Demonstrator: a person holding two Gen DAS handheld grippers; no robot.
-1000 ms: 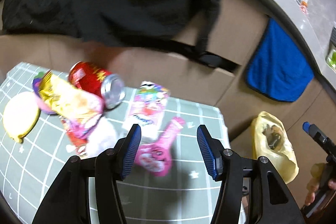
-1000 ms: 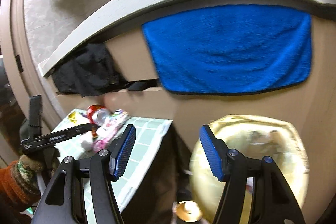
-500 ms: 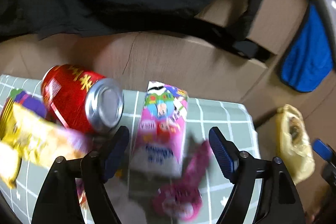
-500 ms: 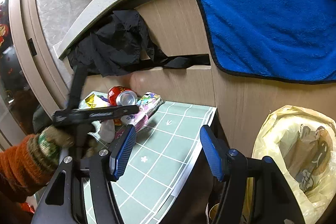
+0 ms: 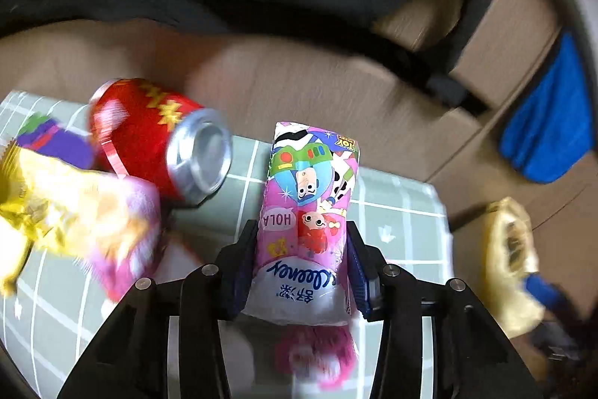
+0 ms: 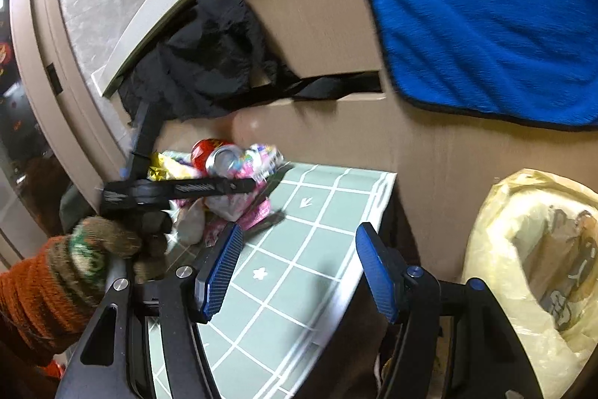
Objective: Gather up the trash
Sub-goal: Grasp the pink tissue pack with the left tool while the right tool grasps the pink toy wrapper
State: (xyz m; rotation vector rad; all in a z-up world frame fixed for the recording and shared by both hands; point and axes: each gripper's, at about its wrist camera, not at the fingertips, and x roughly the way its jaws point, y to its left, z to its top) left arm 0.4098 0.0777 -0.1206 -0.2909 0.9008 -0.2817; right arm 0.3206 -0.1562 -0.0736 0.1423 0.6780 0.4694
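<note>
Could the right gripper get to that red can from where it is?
Probably not directly. The right gripper is open over the near table edge, but the left gripper, shut on the tissue pack, lies across the way to the can at the back.

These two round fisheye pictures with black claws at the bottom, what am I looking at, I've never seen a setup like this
No robot here: a person holds a two-finger gripper in each hand, with a camera on each looking along its fingers.

Left-hand view: the left gripper is closed on a pink cartoon-printed tissue pack. Beside it on the green grid-patterned tablecloth lie a red drink can and a yellow foil wrapper.

Right-hand view: the right gripper is open and empty, above the table edge, with a yellow plastic trash bag to its right.
</note>
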